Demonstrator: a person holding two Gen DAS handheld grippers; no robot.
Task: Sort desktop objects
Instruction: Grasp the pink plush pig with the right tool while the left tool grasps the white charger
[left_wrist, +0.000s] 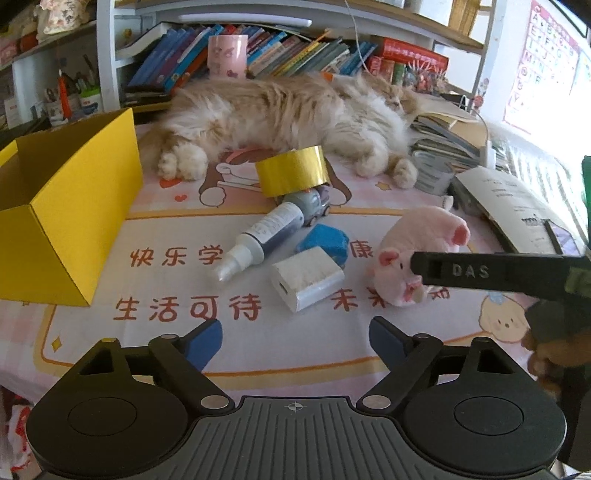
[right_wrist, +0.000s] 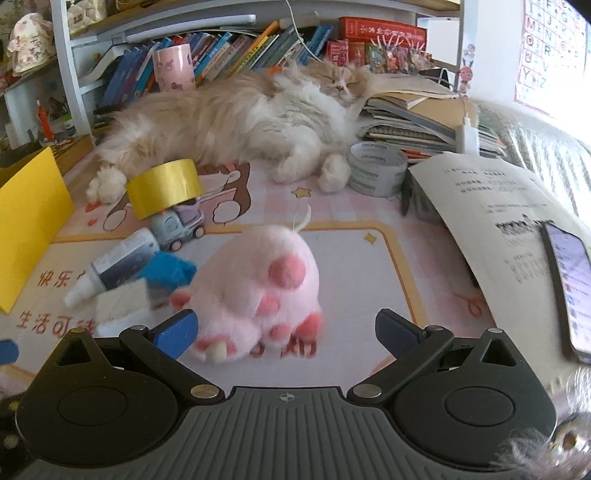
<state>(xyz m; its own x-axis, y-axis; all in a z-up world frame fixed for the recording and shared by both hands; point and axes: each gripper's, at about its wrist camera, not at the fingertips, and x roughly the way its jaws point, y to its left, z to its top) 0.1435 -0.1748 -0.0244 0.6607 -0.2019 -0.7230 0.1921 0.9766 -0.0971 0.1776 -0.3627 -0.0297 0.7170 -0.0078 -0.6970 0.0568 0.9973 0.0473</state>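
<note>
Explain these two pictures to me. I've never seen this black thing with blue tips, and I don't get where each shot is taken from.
Each picture comes from a camera mounted on a hand-held two-finger gripper, looking along its fingers. The first is the left gripper, the second the right gripper. Both are open and hold nothing. The right one is close behind a pink plush pig.

On the desk mat lie a spray bottle, a white charger block, a blue block, a toy car with a yellow tape roll leaning on it, and a sleeping cat. A yellow box stands open at the left.
</note>
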